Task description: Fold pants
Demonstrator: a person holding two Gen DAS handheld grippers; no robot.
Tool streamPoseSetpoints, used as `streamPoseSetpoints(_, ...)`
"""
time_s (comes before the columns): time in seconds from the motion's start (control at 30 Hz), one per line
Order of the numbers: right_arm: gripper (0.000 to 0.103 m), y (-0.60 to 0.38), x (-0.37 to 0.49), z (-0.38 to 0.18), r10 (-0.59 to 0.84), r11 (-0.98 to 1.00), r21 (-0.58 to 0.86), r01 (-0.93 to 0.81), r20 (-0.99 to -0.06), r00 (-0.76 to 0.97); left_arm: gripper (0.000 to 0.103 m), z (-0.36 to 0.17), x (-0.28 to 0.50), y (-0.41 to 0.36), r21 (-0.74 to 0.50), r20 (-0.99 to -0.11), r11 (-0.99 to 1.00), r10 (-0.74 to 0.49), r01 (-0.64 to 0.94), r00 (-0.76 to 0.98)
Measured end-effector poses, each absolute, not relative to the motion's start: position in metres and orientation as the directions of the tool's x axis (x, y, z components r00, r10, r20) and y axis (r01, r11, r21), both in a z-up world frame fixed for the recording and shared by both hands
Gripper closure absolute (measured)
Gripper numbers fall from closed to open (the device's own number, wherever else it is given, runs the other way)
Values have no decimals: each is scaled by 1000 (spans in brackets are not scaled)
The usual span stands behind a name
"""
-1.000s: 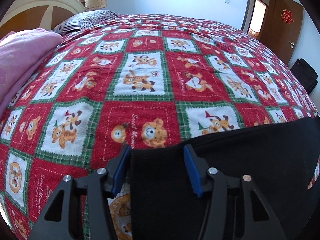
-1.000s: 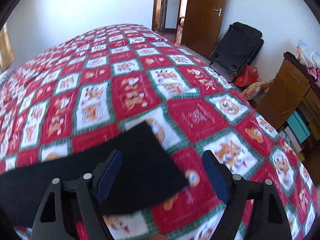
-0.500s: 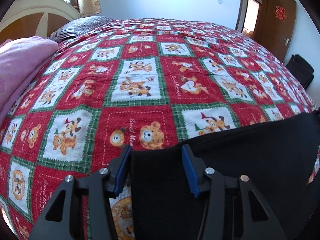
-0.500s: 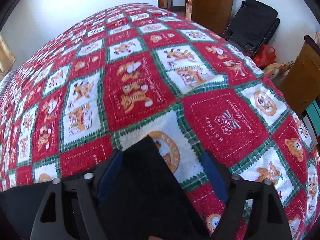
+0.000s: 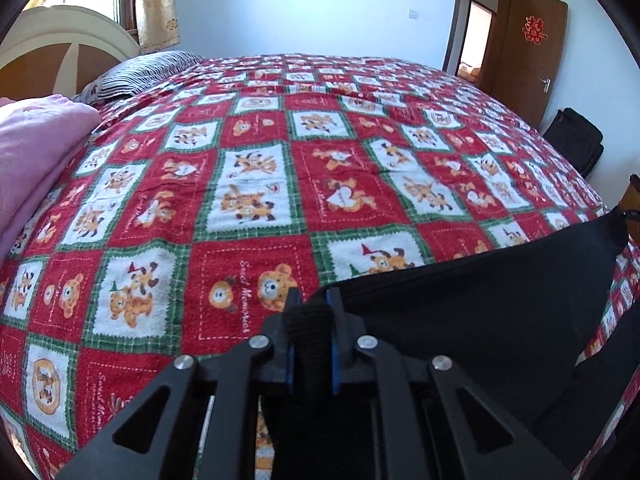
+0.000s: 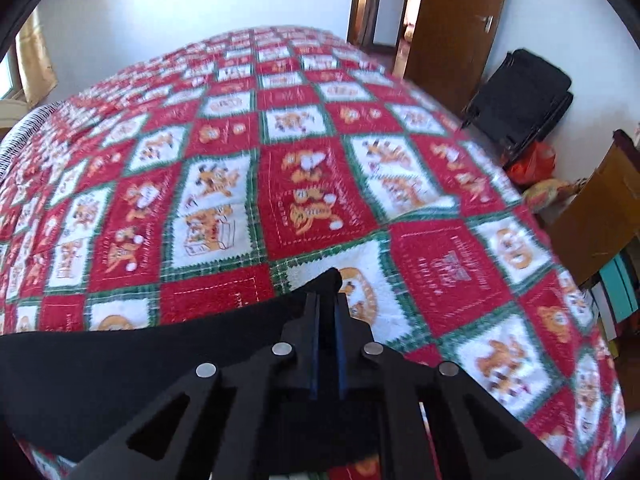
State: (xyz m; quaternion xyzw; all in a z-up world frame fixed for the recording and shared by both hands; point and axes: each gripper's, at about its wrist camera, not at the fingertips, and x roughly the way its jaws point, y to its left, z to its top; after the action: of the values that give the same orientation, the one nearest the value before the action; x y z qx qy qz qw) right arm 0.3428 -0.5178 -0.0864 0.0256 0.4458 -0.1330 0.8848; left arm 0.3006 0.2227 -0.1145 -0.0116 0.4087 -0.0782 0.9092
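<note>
Black pants (image 5: pixel 472 304) lie at the near edge of a bed with a red, white and green bear-pattern blanket (image 5: pixel 280 184). My left gripper (image 5: pixel 311 300) is shut on the pants' left corner, with black fabric pinched between its blue pads. In the right wrist view the pants (image 6: pixel 120 364) stretch to the left, and my right gripper (image 6: pixel 326 300) is shut on their right corner, which pokes out past the fingertips. The edge between the two grippers is lifted off the blanket.
A pink quilt (image 5: pixel 36 152) and a striped pillow (image 5: pixel 140 72) lie at the headboard end. A black folded chair (image 6: pixel 524 96), a red bag (image 6: pixel 534 160) and a wooden cabinet (image 6: pixel 596 208) stand beside the bed's right side. A brown door (image 6: pixel 452 20) is beyond.
Both grippers have closed from open onto the pants' corners. The pants' edge has risen off the blanket and both views have lifted.
</note>
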Motion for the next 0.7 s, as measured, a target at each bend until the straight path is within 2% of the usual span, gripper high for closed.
streamPoseSetpoints(0.3, 97, -521, 276, -46, -199, 967, -26, 254, -704, 682, 90, -92, 280, 224, -117, -672, 982, -186, 145, 716)
streamPoseSetpoints(0.7, 98, -539, 182, -43, -171, 959, 70, 273, -627, 760, 90, -81, 212, 230, -173, -563, 964, -266, 203, 783)
